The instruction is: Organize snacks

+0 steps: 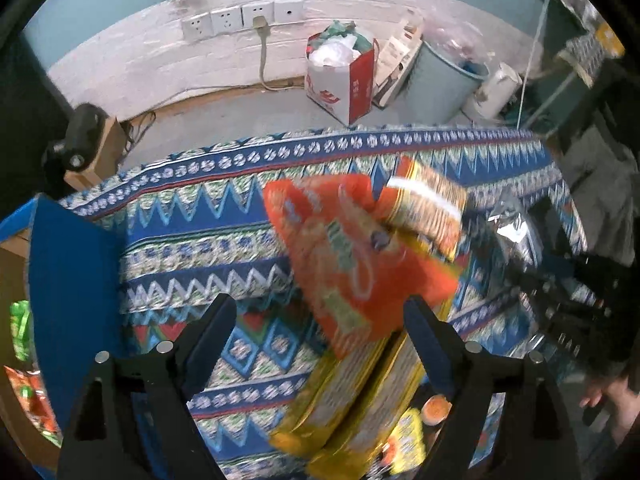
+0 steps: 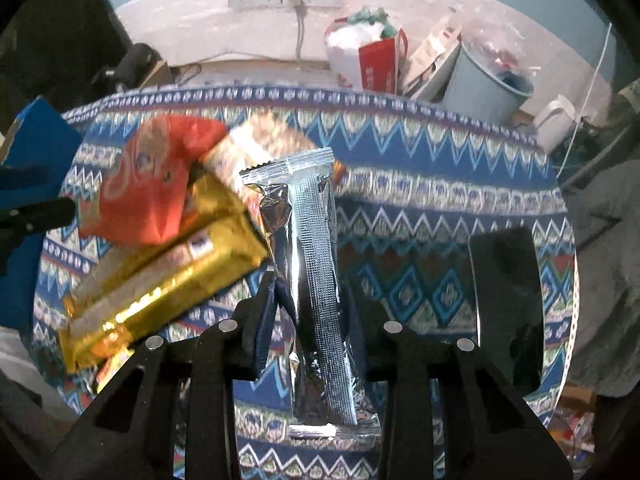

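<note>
The patterned tablecloth (image 2: 440, 184) spreads under both grippers and carries the whole jumble of snacks, so every pick has to come from above. A blue container (image 1: 72, 264) stands to the left of the left gripper, its wall rising beside the cloth; green and red packets show past that wall, which suggests it is the place where sorted snacks go, though the view there is too cropped to be sure.

Ahead of the left gripper (image 1: 320, 316) lies the pile. An orange snack bag (image 1: 352, 264) rests on top, tilted, its lower edge reaching in between the fingers. Under it, two long gold packs (image 1: 360, 392) lie side by side and run toward the camera. A smaller orange-and-yellow packet (image 1: 428, 204) sits beyond the bag. The left jaws stand wide with the pads apart from the bag, so nothing is gripped there; the wide spread likely suits the bulky bag as the next thing to take.

The right gripper (image 2: 308, 280) is closed on a silver foil packet (image 2: 316, 248), pinched across its narrow width with its seam side up and its crimped end pointing away, above the cloth. Held that way it hangs straight and clear of the pile to its left.
</note>
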Available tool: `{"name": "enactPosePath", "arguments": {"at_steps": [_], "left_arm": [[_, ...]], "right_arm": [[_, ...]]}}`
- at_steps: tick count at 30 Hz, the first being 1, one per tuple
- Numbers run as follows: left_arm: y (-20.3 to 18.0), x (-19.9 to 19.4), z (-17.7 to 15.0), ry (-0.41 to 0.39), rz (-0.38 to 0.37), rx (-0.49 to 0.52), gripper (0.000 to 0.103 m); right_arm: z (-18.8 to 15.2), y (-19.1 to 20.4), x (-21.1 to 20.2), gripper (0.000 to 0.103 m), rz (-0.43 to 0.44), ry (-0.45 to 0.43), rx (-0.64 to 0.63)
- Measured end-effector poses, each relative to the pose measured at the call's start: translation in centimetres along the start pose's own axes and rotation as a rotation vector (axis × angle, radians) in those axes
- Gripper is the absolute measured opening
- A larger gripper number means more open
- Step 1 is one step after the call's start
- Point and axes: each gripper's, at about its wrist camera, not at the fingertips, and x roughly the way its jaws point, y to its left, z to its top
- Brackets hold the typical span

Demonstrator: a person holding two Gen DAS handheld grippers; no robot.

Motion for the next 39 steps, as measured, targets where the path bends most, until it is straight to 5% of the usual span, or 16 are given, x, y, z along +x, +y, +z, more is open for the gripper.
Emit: {"name": "enactPosePath", "arguments": {"at_steps": [4,16,27,29,31,34,39], "left_arm": [[-0.6,1.3,1.3,0.015,-0.044,-0.044,0.087],[-0.8,5.4,4.3,0.068,-0.026,-0.133,0.087],[-0.3,8.9,3.1,0.172,-0.034,-0.107,0.086],[0.1,8.8,2.9,0.163,-0.069,-0.118,0.077],[0.4,8.7,2.7,0.16,-0.08,-0.121,0.052],[0.7,8.3,2.5,0.144,-0.075,-0.101,0.037],[0.7,7.1,2.1,0.117,-0.046,-0.05,0.034]], "right_arm": [[1.7,0.1,0.4,0.032,0.0,-0.021,0.003],[4.8,-0.8,1.2,0.032,-0.008,-0.061,0.019],[5.6,-1.0,2.3,0.032,0.027,-0.048,0.019],[5.6,-1.0,2.5,0.032,0.029,-0.044,0.022],[5.6,-0.9,2.4,0.032,0.037,-0.044,0.017],[5.7,-0.5,2.3,0.032,0.038,-0.048,0.009],[5.9,0.1,1.8,0.032,0.042,-0.054,-0.011]]}}
